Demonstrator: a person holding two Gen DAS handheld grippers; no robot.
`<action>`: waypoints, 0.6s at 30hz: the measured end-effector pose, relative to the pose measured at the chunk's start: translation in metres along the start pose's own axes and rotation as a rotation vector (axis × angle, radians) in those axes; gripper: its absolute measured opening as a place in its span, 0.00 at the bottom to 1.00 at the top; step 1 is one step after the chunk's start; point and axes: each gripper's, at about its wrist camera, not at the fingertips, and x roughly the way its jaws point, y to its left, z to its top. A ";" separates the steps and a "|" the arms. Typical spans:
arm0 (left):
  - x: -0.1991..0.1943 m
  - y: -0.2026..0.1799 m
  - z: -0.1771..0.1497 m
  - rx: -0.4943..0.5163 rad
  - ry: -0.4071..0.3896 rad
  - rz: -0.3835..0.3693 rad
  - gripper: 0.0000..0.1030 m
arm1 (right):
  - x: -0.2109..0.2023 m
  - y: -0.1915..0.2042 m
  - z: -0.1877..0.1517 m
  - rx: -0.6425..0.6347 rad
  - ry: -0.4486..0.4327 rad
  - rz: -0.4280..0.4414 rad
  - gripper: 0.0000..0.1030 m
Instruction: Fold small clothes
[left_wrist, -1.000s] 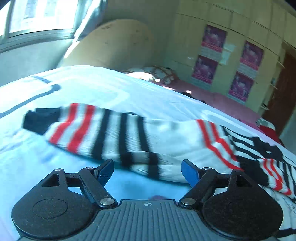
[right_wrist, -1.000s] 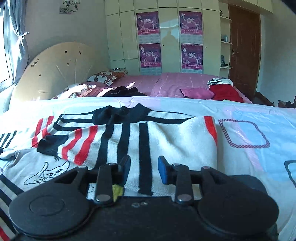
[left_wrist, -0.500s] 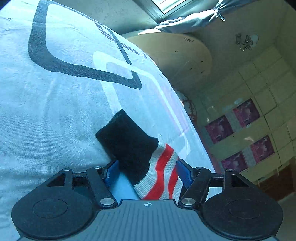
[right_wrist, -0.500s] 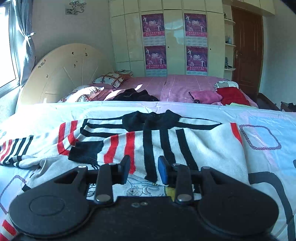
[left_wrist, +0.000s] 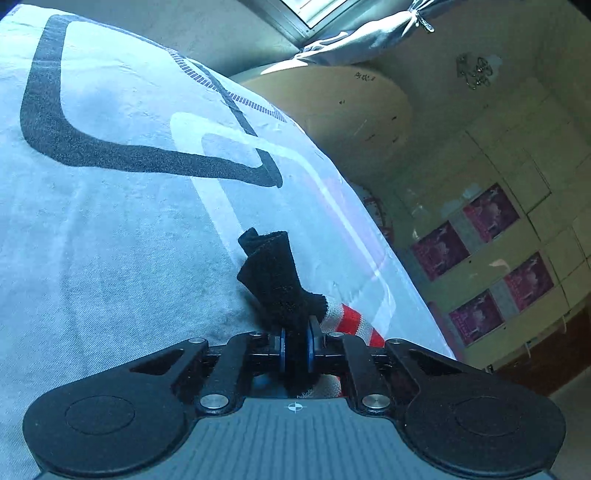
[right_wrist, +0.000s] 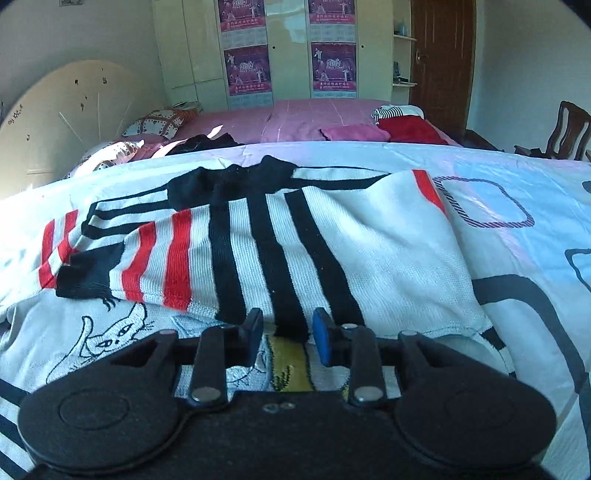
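A small white sweater (right_wrist: 295, 251) with black and red stripes lies on the bed, one sleeve folded across its body. My left gripper (left_wrist: 294, 349) is shut on the black cuff (left_wrist: 273, 280) of the other sleeve, whose red and white stripes (left_wrist: 347, 321) trail off to the right. My right gripper (right_wrist: 288, 334) is open just above the sweater's lower body, over a black stripe; its blue pads (right_wrist: 322, 339) touch nothing. A cat drawing (right_wrist: 110, 336) shows on the sweater's front below the folded sleeve.
The sweater lies on a pale blue sheet (left_wrist: 110, 221) printed with dark rounded squares. Behind is a pink bed (right_wrist: 295, 118) with pillows and red and pink clothes (right_wrist: 406, 129). A round wooden headboard (right_wrist: 66, 118), a wardrobe with posters (right_wrist: 288, 55), a door and a chair stand beyond.
My left gripper swung to the sleeve's end and closed on the black cuff. My right gripper moved closer over the sweater's body and stayed open.
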 end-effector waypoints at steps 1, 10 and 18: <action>-0.001 -0.005 0.001 0.011 -0.005 -0.006 0.09 | -0.002 -0.001 0.000 0.006 -0.007 0.005 0.30; -0.035 -0.165 -0.033 0.309 0.006 -0.259 0.09 | -0.027 -0.032 0.012 0.089 -0.098 0.030 0.30; -0.034 -0.301 -0.181 0.663 0.161 -0.339 0.09 | -0.047 -0.081 0.028 0.155 -0.170 0.021 0.31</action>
